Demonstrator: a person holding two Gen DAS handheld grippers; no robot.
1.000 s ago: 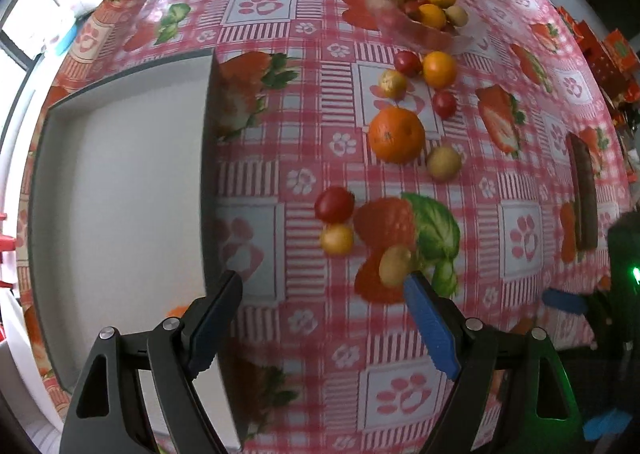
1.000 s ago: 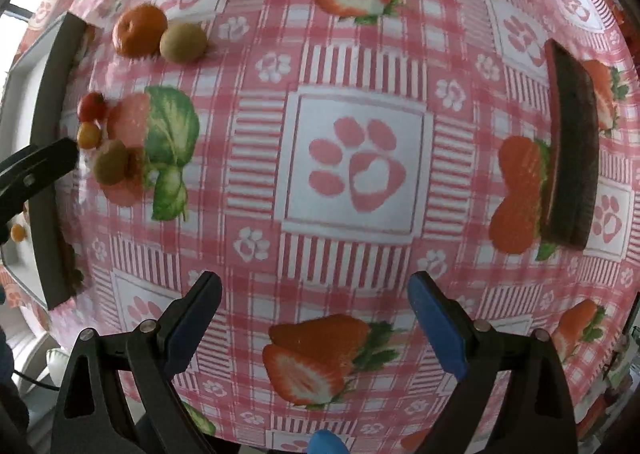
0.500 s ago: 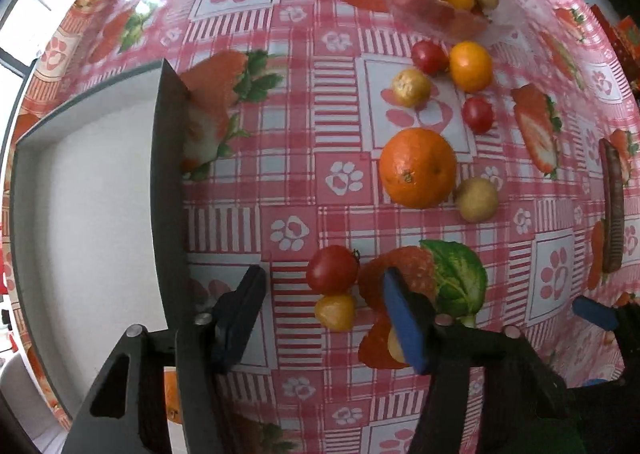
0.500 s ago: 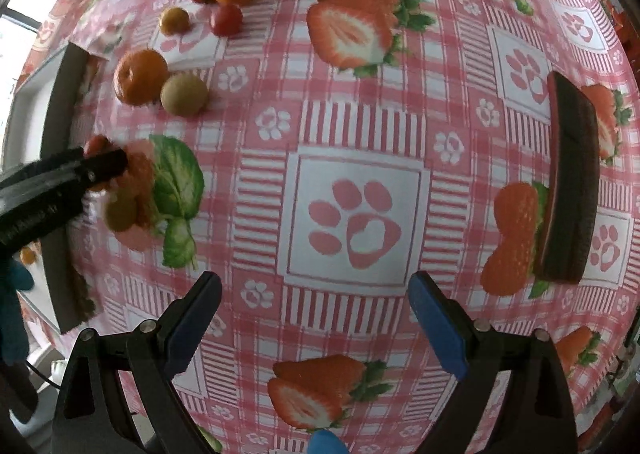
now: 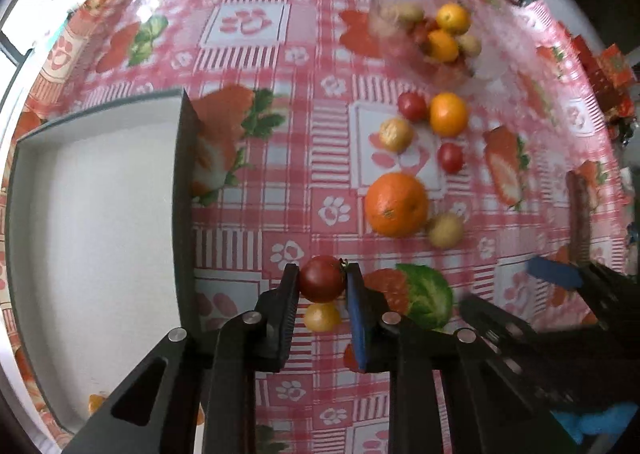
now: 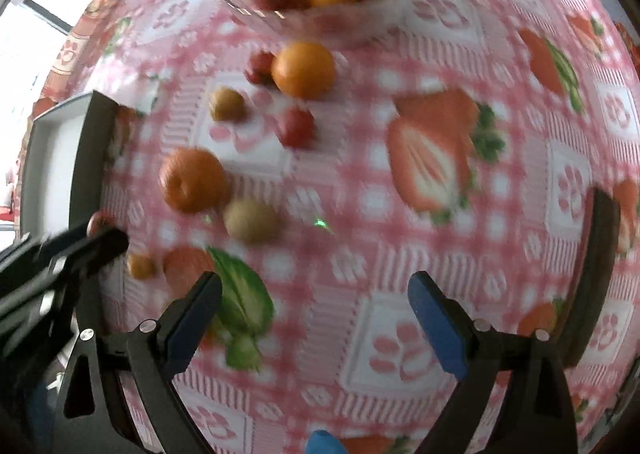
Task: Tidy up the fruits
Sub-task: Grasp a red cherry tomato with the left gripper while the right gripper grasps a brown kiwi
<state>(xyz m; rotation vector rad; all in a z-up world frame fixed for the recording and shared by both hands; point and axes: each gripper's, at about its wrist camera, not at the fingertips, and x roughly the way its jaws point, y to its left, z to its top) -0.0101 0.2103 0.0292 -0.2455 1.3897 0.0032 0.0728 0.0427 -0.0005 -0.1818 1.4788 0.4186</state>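
Left gripper (image 5: 322, 286): jaws have just closed onto the red tomato (image 5: 322, 282); grip made.
Right gripper (image 6: 314, 296): wide open, empty.
Next: probably the tray (image 5: 92, 238).

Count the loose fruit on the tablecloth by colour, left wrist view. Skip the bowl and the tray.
Small red round tomatoes: 3, one gripped by the left hand-held gripper
Round orange citrus fruits: 2
Small yellow-to-tan round fruits: 3
Total: 8 in view
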